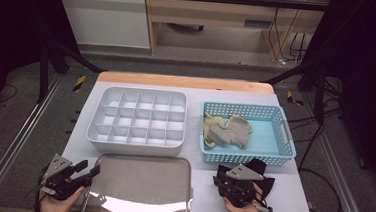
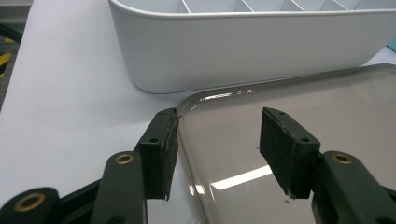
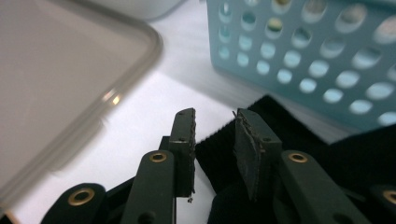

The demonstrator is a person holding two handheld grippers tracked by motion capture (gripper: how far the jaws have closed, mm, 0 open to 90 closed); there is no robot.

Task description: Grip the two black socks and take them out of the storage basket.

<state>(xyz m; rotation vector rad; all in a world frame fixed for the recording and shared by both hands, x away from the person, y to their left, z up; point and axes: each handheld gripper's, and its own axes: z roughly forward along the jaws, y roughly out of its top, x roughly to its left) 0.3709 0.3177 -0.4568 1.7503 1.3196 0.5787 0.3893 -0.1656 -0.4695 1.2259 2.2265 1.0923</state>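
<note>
A black cloth [image 1: 267, 183] lies on the white table at the front right, just before the blue basket [image 1: 248, 108]. My right gripper [image 1: 219, 180] rests low over its left edge. In the right gripper view the jaws [image 3: 215, 119] stand a little apart, open, with the ribbed edge of the black cloth [image 3: 299, 133] in the gap and the pads not pressing it. My left gripper [image 1: 93, 171] sits at the front left, open. Its jaws [image 2: 219, 140] straddle the near left corner of the metal tray [image 2: 303, 98], one pad beside the rim and one over the tray.
The metal tray [image 1: 140, 183] lies front centre. Behind it stands a white compartment box [image 1: 142, 91], seen close in the left gripper view [image 2: 257, 51]. The blue basket [image 3: 303, 60] holds grey and yellow socks [image 1: 229, 131]. The table's front edge is close to both hands.
</note>
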